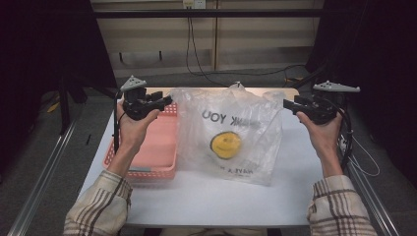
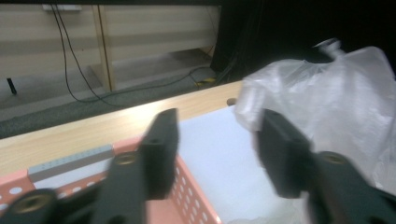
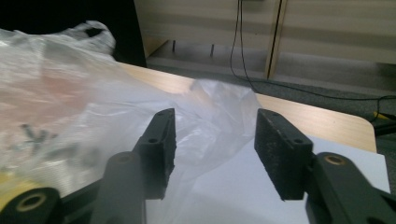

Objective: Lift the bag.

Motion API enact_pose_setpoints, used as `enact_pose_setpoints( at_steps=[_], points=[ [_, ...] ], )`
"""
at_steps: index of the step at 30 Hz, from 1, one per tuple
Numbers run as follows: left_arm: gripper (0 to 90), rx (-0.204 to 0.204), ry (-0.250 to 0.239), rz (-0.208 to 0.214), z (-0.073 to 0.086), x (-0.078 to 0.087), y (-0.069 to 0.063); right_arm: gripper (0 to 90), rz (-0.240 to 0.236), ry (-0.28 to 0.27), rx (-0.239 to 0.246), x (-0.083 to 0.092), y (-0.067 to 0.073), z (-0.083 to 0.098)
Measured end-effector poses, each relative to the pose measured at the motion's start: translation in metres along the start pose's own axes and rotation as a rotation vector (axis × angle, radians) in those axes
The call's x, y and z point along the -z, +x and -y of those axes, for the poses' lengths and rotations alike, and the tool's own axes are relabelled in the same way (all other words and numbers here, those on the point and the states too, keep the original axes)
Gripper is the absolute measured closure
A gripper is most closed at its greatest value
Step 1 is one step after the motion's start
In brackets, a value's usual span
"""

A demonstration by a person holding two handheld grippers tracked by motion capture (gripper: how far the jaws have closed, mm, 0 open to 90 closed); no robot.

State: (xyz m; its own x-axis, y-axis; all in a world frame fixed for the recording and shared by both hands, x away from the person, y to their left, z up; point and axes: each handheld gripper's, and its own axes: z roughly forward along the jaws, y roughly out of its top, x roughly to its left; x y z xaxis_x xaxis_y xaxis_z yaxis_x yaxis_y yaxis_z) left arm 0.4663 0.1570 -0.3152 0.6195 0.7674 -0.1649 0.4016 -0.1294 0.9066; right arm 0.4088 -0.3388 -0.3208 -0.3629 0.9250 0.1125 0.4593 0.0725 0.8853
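High view: your clear plastic bag (image 1: 230, 135) stands on the white table (image 1: 206, 196), touching the right side of the pink basket (image 1: 152, 147). Your left gripper (image 1: 167, 102) hangs over the basket's far edge, jaws apart and holding nothing. Right of the bag, your right gripper (image 1: 286, 104) is likewise parted and empty.

Lab recording bay — black curtains (image 1: 44, 44), cables (image 1: 196, 54) down plywood wall, aluminium rail (image 1: 42, 177).
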Motion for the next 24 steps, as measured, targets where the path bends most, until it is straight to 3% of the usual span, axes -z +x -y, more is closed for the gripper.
enact_pose_setpoints(
  at_steps=[4,8,10,13,17,24],
  points=[
    [28.1,-0.009,-0.021,-0.010,-0.004,0.007,-0.003,42.9,-0.001,-0.004,0.012,0.008,0.004,0.003],
    [16.8,-0.038,-0.030,-0.004,-0.006,0.016,-0.007,37.4,-0.006,0.000,0.013,0.007,0.007,0.008],
    [11.1,-0.038,-0.041,0.017,-0.008,0.021,-0.007,36.4,-0.008,0.008,0.014,0.006,0.009,0.011],
    [7.2,-0.030,-0.052,0.028,-0.012,0.027,-0.008,35.2,-0.012,0.018,0.015,0.003,0.011,0.015],
    [6.3,-0.070,-0.057,0.026,-0.016,0.035,-0.015,35.1,-0.021,0.012,0.012,0.002,0.015,0.019],
    [6.6,-0.102,-0.018,0.033,0.001,0.035,-0.022,32.5,-0.043,0.019,0.013,0.003,0.025,0.030]
  ],
)
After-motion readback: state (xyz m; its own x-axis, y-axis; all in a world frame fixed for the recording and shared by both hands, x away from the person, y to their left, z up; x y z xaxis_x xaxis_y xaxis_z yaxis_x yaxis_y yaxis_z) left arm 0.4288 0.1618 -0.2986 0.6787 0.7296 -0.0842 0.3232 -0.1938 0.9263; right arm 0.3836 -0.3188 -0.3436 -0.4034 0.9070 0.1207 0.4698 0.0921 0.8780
